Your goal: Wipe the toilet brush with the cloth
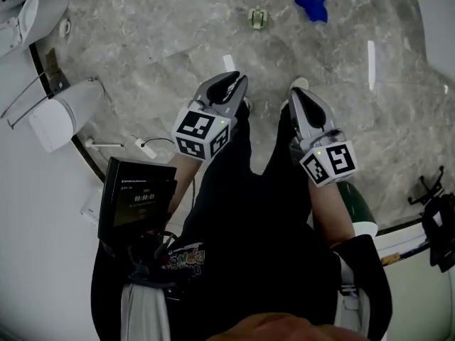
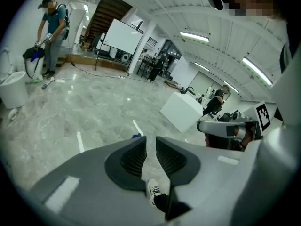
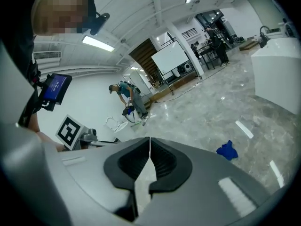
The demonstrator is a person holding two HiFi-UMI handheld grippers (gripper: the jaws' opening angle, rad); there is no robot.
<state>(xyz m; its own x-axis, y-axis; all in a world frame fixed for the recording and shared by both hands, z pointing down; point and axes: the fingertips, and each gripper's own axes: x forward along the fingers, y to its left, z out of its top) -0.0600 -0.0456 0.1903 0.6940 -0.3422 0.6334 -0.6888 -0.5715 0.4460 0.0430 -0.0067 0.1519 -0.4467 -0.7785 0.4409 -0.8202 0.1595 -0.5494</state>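
Ahead on the floor (image 1: pixel 178 41), the blue cloth (image 1: pixel 313 7) lies uncollected, well apart from both grippers. Left gripper (image 1: pixel 237 84) fingers stand slightly apart, right gripper (image 1: pixel 296 94) fingers closed; both are empty.

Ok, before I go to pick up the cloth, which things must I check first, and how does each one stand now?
1. The cloth is found: ok, it lies on the floor ahead.
2. The cloth is within reach: not ok, it lies well beyond both grippers.
3. The left gripper is ready: ok, jaws slightly apart, nothing between them.
4. The right gripper is ready: not ok, jaws together and empty.
5. The brush is found: cannot tell; the small object near the cloth is too small to identify.
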